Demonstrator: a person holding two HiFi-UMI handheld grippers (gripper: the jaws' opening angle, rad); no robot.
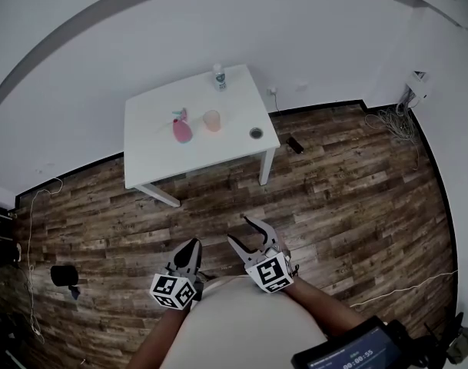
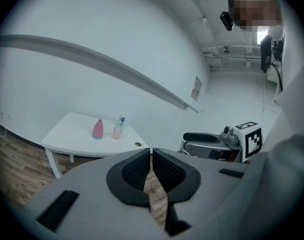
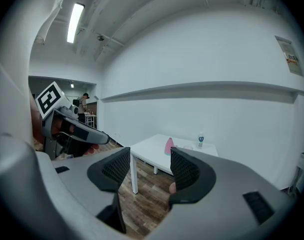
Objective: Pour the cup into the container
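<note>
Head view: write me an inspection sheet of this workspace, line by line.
Surface: white table on wood floor.
Job's things: peach cup upright mid-table; small round container near right edge.
Clutter: pink bottle beside the cup; small bottle at far edge.
Grippers: left gripper shut, empty; right gripper open, empty; both short of the table.
Cables: bundle by right wall; cord on floor at left.
Surroundings: white walls; dark object on floor by table.

on table (image 1: 153,151): container (image 1: 182,131) just left of cup (image 1: 211,121) | bottle (image 1: 218,77) behind cup, at far edge
</note>
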